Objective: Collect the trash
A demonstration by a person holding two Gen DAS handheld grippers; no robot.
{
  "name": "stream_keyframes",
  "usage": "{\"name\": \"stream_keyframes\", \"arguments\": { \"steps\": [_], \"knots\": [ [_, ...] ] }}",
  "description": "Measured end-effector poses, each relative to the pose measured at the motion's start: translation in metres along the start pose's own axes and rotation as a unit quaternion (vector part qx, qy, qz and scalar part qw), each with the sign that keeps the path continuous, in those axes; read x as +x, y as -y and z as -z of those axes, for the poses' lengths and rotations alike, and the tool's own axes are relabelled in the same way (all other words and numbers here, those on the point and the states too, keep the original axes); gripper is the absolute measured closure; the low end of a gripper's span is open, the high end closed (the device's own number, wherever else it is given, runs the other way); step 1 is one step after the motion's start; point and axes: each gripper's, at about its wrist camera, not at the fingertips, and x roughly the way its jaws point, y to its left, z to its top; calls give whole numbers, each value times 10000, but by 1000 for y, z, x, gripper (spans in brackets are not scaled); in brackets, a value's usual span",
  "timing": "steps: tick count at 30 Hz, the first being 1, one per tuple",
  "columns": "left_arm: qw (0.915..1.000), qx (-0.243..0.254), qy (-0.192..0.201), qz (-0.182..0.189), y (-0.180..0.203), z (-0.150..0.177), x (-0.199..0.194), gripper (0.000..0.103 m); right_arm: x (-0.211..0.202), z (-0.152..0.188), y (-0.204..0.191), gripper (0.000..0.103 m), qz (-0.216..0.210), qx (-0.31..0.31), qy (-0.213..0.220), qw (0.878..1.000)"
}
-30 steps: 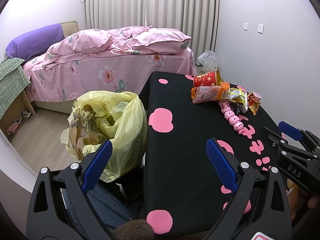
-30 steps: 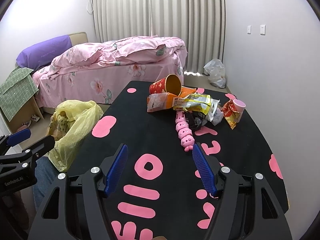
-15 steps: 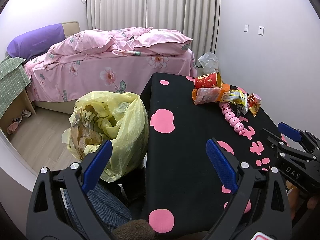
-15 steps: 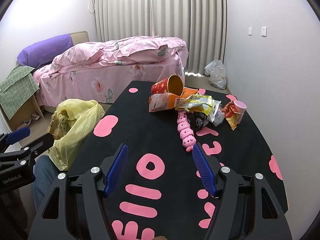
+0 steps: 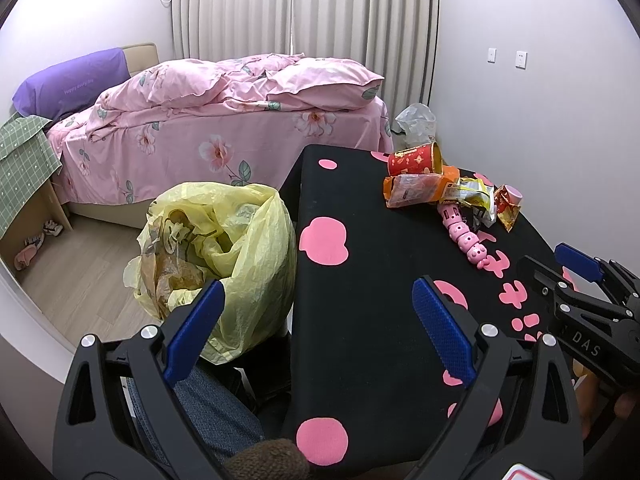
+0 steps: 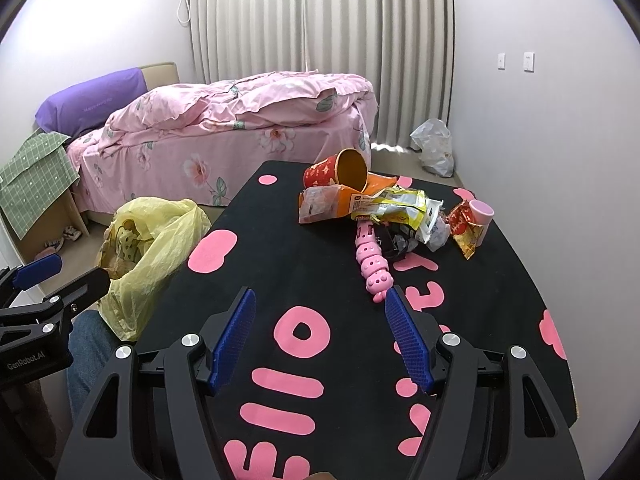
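Left wrist: left gripper (image 5: 320,328) jaws apart, empty, over the table's (image 5: 360,320) near-left edge; yellow trash bag (image 5: 240,248) beside it on the floor.

Right wrist: right gripper (image 6: 322,338) jaws apart, empty. Wrapper pile (image 6: 384,208), red cup (image 6: 336,172) at far end; dark item beneath possibly another wrapper.

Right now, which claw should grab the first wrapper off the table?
Right. The right claw is open over the table, aimed at the wrapper pile. The left claw, also open, hangs by the yellow bag.
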Motion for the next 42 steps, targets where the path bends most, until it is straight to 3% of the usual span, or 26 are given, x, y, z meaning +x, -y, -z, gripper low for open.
{"name": "stream_keyframes", "arguments": {
  "steps": [20, 27, 32, 36, 42],
  "knots": [
    [10000, 8, -38, -14, -3, 2, 2, 13, 0, 1, 0, 39, 9, -16, 0, 10000],
    [9999, 1, 127, 114, -2, -6, 18, 13, 4, -7, 29, 39, 498, 52, 268, 9984],
    [9987, 104, 291, 415, 15, -24, 51, 13, 20, -14, 71, 39, 921, 9, 338, 9952],
    [9958, 315, 358, 780, 42, -44, 78, 11, 36, -18, 100, 39, 1009, -68, 183, 9947],
    [9933, 708, 342, 842, 87, -100, 134, 10, 47, -12, 131, 39, 1222, 249, 230, 9919]
  ]
}}
